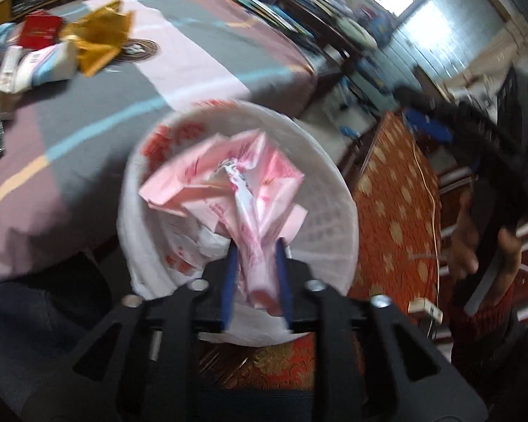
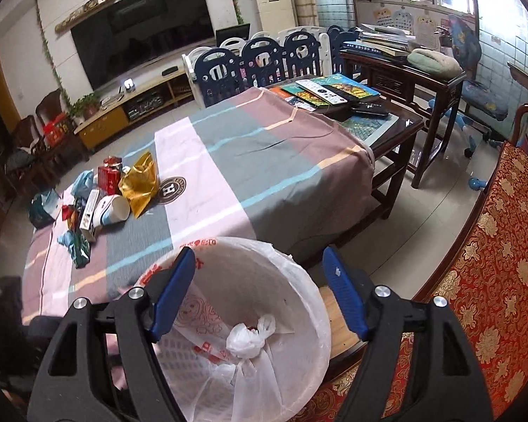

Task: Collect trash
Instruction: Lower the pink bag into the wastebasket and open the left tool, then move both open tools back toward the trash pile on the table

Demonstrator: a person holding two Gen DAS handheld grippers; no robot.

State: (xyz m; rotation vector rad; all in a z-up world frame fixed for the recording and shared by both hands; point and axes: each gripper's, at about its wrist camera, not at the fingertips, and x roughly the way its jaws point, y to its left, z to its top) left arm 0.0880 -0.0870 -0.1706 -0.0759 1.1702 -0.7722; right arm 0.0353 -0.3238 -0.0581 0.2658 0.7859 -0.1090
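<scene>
Living room clutter behind, TV wall far off; striped cloth covers the bench (image 2: 228,161), and a white bin (image 2: 309,302) with a plastic liner stands right at the bench's near edge, so trash can go straight in. Left tool (image 1: 255,246) hangs over the bin mouth with a pink crumpled wrapper (image 1: 228,183) between its blue fingers (image 1: 228,281); the jaws stand partly apart, and with the blur I cannot tell whether the pads press on the wrapper or it is slipping free, likely a drop in progress. Right tool (image 2: 260,292) hovers above the same bin with jaws wide and nothing between them; a small knotted white bag (image 2: 250,337) lies inside the bin below it. More trash waits on the bench well away from the bin: gold foil bag (image 2: 140,183), red box (image 2: 109,176), paper cup (image 2: 114,209), green wrapper (image 2: 81,249). Task looks partway done. Remotes and books sit at the bench's far end, probably not trash.
</scene>
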